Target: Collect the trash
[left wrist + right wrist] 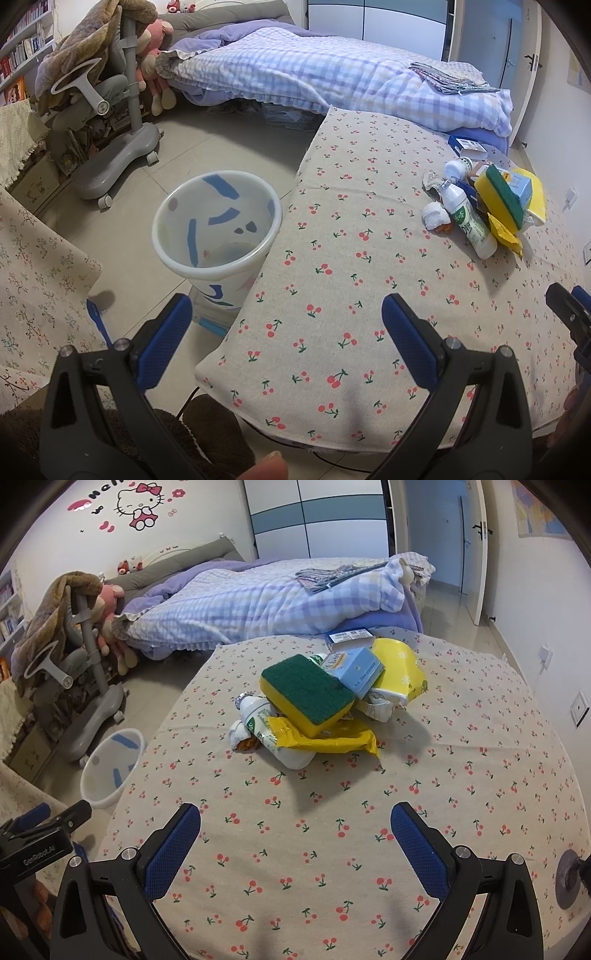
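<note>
The right gripper (295, 830) is spread wide and holds nothing, hovering over the cherry-print tablecloth (332, 867); the left gripper (286, 325) is likewise parted and empty, one finger over the table edge, the other over the floor. Ahead of the right gripper, well apart from its fingertips, lies the trash pile: a yellow sponge (308, 696) with a green scouring face on top, tilted; under it a yellow wrapper (332, 738) and a white bottle (266, 731) with a green label lying on its side; behind, a pale blue carton (356, 670) and a yellow pack (400, 668). The white bin (218, 225) with blue patches stands on the floor just beside the table, near the left gripper.
</note>
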Action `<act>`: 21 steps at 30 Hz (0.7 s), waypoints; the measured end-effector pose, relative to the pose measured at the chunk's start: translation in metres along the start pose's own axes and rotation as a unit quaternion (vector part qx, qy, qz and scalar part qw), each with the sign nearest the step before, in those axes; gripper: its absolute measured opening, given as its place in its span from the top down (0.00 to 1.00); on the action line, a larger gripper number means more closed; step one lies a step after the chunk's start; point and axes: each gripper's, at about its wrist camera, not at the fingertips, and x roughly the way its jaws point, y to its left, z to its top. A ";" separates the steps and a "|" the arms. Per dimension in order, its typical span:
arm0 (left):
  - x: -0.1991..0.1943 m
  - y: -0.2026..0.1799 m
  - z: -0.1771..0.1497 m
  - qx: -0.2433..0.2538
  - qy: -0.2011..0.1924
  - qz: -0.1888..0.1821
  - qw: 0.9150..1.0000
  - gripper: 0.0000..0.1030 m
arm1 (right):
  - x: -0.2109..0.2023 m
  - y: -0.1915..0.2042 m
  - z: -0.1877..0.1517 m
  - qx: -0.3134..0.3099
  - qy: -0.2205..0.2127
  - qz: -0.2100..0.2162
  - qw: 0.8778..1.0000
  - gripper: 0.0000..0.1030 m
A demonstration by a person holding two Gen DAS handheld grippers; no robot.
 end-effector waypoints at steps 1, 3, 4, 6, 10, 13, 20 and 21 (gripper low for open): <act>0.000 0.000 -0.001 0.001 -0.001 0.001 1.000 0.01 | -0.001 0.001 0.000 -0.002 -0.002 0.000 1.000 0.00; 0.000 0.000 -0.002 0.001 0.000 0.001 1.000 0.01 | -0.002 0.001 0.000 -0.006 -0.005 -0.002 1.000 0.00; 0.000 0.000 -0.002 0.000 0.000 0.000 1.000 0.01 | -0.002 0.000 0.000 -0.006 -0.005 -0.003 1.000 0.00; 0.001 0.001 -0.002 0.000 -0.001 0.001 1.000 0.01 | -0.002 -0.002 0.001 -0.004 -0.005 -0.005 1.000 0.00; -0.001 0.001 -0.001 -0.004 -0.002 -0.002 1.000 0.01 | -0.002 -0.006 0.004 0.004 -0.008 -0.007 1.000 0.00; -0.002 0.000 0.001 -0.003 -0.003 -0.001 1.000 0.01 | -0.002 -0.006 0.005 0.004 -0.009 -0.006 1.000 0.00; -0.001 0.000 0.001 -0.004 -0.003 0.000 1.000 0.01 | -0.003 -0.007 0.007 0.003 -0.009 -0.004 1.000 0.00; -0.001 0.001 0.002 -0.004 -0.002 0.000 1.000 0.01 | -0.003 -0.007 0.007 0.001 -0.010 -0.004 1.000 0.00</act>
